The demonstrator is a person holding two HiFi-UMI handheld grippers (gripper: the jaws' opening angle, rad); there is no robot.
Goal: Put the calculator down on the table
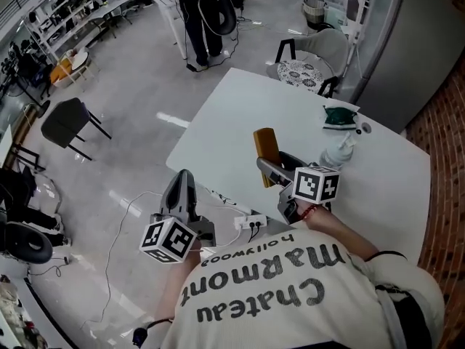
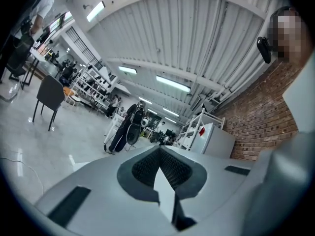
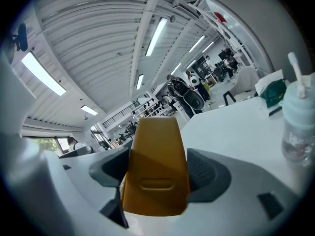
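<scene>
Gripping the calculator (image 3: 155, 166) by its near end, the right tool (image 1: 270, 167) holds it over the table (image 1: 240, 115), seemingly to lower it, while the left tool (image 1: 183, 177) hangs closed and empty beside the edge.

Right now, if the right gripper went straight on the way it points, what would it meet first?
Probably nothing: the right gripper, shut on the yellow plastic calculator, aims over the white table; the clear bottle stands off that line, rightward.

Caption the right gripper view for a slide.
Right gripper clamps the yellow calculator; white table and bottle beyond.
</scene>
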